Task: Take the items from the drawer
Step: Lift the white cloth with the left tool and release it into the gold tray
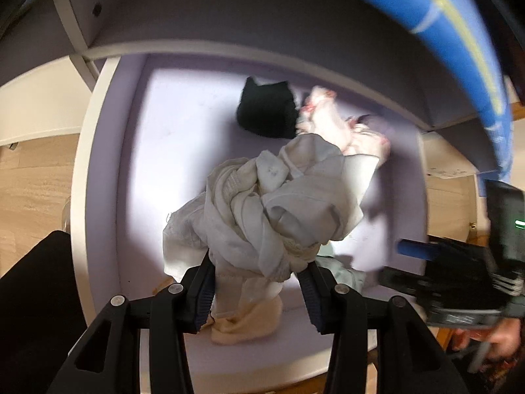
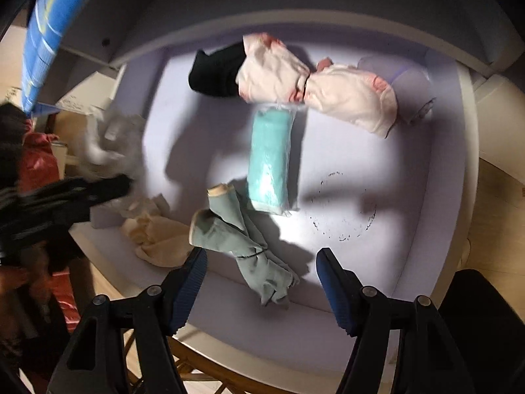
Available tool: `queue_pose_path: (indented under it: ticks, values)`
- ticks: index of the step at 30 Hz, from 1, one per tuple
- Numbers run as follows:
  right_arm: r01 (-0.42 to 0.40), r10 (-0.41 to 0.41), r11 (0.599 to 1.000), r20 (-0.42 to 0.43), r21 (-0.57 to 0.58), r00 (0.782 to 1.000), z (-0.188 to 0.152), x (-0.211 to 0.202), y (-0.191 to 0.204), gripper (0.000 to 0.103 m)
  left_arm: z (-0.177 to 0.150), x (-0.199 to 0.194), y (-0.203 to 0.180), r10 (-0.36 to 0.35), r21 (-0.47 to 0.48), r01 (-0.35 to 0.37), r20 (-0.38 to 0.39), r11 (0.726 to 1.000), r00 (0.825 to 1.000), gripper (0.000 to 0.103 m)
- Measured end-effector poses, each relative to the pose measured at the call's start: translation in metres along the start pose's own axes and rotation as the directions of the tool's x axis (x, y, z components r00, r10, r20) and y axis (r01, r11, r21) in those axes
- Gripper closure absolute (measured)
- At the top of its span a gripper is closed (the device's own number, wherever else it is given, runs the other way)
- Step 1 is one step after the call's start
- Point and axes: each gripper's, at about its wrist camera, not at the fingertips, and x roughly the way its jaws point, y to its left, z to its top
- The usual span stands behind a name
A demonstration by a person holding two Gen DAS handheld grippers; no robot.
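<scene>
My left gripper [image 1: 256,282] is shut on a crumpled white cloth bundle [image 1: 272,203], which hangs above the open drawer [image 1: 82,164]. A cream cloth [image 1: 246,321] lies below it on the drawer floor. In the right wrist view my right gripper [image 2: 262,279] stands open over a sage green cloth [image 2: 242,239], with nothing between its pads. Further into the drawer [image 2: 466,131] lie a teal roll in clear wrap [image 2: 270,161], a pink-and-white garment [image 2: 315,88] and a black cloth [image 2: 216,72]. The left gripper [image 2: 65,193] shows blurred at the left edge.
The cabinet front [image 1: 229,26] overhangs the drawer's back. A blue sheet with a yellow stripe [image 1: 459,32] curves above it. Wooden floor [image 1: 32,180] lies to the left of the drawer. A ring of black specks [image 2: 344,207] marks the drawer floor. Red fabric [image 2: 39,164] is at the left.
</scene>
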Motion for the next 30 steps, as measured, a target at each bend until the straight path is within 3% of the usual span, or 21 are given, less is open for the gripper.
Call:
queue_pose_path:
  ticks: [9, 17, 24, 30]
  values:
    - [0.015, -0.016, 0.999, -0.04, -0.032, 0.999, -0.003, 0.02, 0.008, 0.033, -0.019, -0.056, -0.029, -0.095, 0.122, 0.092, 0.025, 0.988, 0.995, 0.057]
    - [0.018, -0.019, 1.0, -0.041, -0.014, 0.999, -0.002, 0.018, 0.006, 0.033, -0.022, -0.131, -0.059, -0.243, 0.221, 0.219, 0.09, 0.95, 0.966, 0.057]
    - [0.004, -0.003, 1.0, -0.041, 0.005, 0.999, -0.002, 0.017, 0.004, 0.033, 0.018, -0.208, -0.076, -0.368, 0.208, 0.333, 0.164, 0.92, 0.915, 0.057]
    - [-0.007, 0.007, 1.0, -0.043, 0.0, 0.999, -0.002, 0.017, 0.007, 0.033, 0.081, -0.245, -0.074, -0.352, 0.129, 0.329, 0.262, 0.935, 0.899, 0.057]
